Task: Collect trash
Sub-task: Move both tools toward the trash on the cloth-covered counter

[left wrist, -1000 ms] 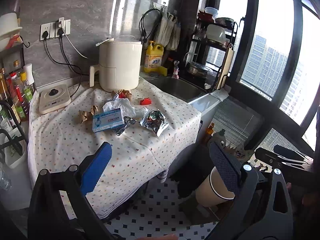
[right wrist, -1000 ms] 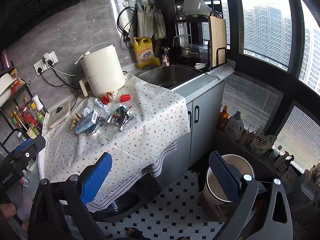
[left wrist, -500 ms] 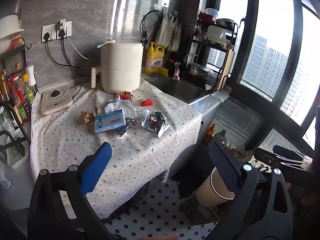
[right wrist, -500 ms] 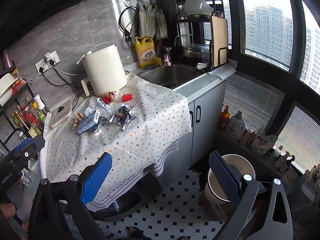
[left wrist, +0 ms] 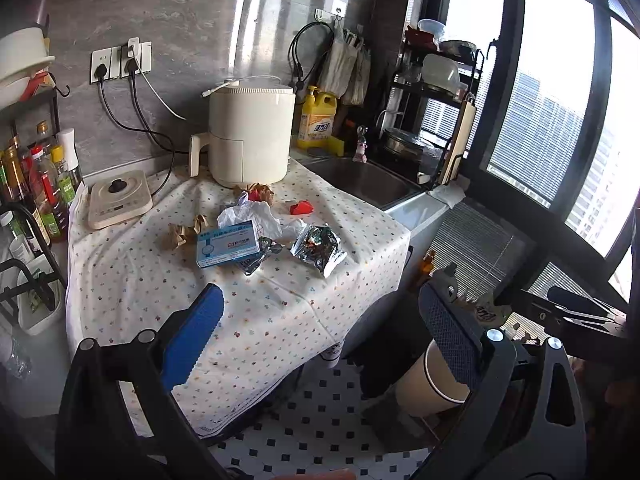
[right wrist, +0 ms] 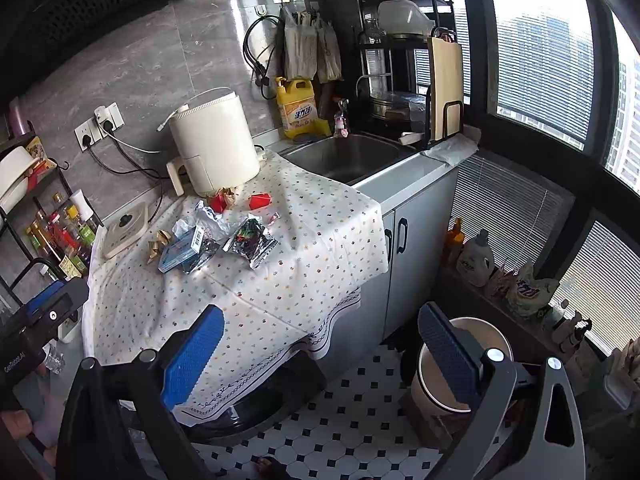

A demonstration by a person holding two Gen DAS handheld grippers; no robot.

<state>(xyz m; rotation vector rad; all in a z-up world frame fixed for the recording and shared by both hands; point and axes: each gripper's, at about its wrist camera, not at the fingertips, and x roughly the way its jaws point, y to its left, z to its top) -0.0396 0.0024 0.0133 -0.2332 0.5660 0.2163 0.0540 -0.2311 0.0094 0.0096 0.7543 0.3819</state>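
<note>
Both views edged nearer the trash [left wrist: 256,236], left hand-held gripper [left wrist: 320,344] spread; right hand-held gripper [right wrist: 320,344] spread

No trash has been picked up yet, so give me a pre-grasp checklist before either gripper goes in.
1. Left gripper open, empty: ok.
2. Right gripper open, empty: ok.
3. Trash in sight on the tablecloth: blue box, foil snack bag, white plastic bag, red scrap: ok.
4. Bin open on the floor: ok.
5. Blue box free to lift: cannot tell; foil wrapper touches it.
</note>
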